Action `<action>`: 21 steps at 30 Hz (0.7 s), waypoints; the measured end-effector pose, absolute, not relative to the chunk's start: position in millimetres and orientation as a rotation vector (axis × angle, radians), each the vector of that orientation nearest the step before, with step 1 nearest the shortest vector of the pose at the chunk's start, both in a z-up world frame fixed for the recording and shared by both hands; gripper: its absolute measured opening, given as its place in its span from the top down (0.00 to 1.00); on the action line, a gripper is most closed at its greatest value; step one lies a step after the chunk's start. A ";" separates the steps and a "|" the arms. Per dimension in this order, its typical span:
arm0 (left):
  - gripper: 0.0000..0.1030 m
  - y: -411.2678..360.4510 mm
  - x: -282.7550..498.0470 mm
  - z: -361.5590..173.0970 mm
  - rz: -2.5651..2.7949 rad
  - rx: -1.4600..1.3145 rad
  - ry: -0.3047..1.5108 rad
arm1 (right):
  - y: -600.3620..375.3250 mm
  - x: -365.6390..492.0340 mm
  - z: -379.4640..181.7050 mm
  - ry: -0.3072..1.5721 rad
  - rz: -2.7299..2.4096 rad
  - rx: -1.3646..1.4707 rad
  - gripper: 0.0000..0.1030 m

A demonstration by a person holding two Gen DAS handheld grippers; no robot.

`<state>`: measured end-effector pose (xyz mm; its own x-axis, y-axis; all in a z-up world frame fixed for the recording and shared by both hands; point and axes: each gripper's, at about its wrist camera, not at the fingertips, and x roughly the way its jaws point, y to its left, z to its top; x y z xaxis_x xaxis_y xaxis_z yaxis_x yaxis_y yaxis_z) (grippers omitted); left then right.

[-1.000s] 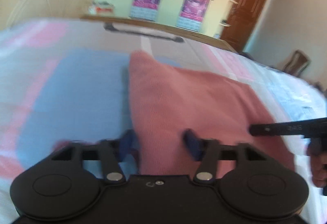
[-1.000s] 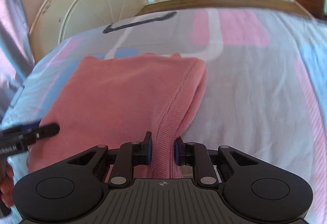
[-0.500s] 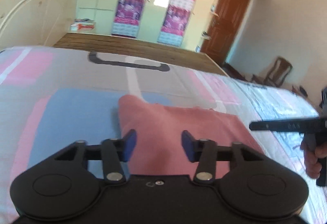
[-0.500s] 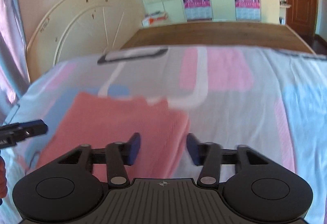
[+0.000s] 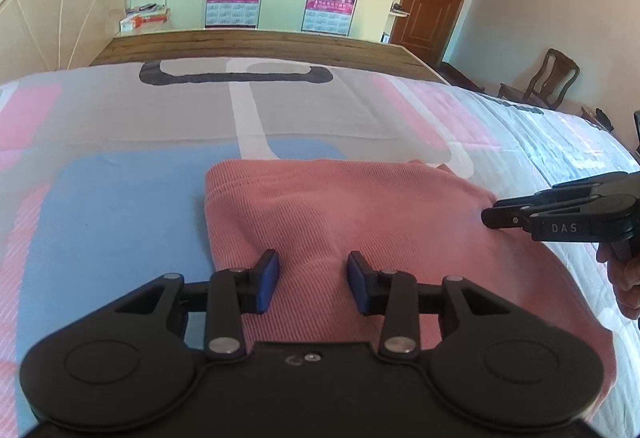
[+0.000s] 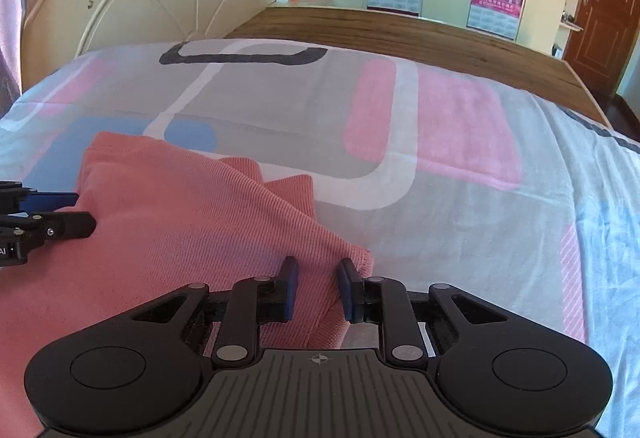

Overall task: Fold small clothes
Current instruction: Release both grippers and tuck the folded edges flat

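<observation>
A pink knit garment (image 5: 360,222) lies folded on a bed sheet (image 5: 120,206) with pink, blue and grey shapes. In the left wrist view it fills the middle and lower right of the frame. Its left edge is a soft fold that runs up from the lower middle to a round corner near the centre. Its top edge runs straight across to the right. Left of the fold the sheet is bare and blue, with lots of room. Above the top edge the sheet is bare too, up to the wooden bed end (image 5: 256,46) at the top.

The left gripper (image 5: 312,284) sits low in the middle of that view. Its blue pads (image 5: 267,280) stand a fair way apart with pink cloth showing between them. They do not squeeze it.

In the right wrist view the garment (image 6: 180,238) fills the lower left. Its right edge slants down from the middle to a thick folded corner near the bottom centre. Right of that edge the sheet (image 6: 480,218) is bare and wide.

The right gripper (image 6: 318,290) is at the bottom centre. Its jaws are narrow and closing, with the folded corner of the cloth between them. I cannot tell if the pads press on it yet.

A person's hand (image 5: 624,278) shows at the right edge of the left wrist view.
</observation>
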<state>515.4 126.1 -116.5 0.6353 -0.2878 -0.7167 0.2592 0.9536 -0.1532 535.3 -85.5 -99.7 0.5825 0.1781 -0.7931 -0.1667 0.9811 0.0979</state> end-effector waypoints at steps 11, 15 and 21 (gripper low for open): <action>0.62 124.4 538.0 -110.9 -0.087 -0.017 0.822 | -77.0 525.6 -87.2 0.878 0.176 0.015 0.80; 0.59 129.3 547.5 -117.5 -0.084 -0.065 0.857 | -76.2 533.2 -97.9 0.913 0.147 -0.003 0.80; 0.64 125.9 499.3 -87.4 -0.143 -0.070 0.789 | -86.6 514.3 -76.8 0.867 0.172 0.053 0.79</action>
<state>499.3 125.9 -87.4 0.6959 -0.1538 -0.7015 0.1019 0.9881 -0.1156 514.3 -86.6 -76.8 0.6339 0.1720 -0.7540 -0.1289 0.9848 0.1163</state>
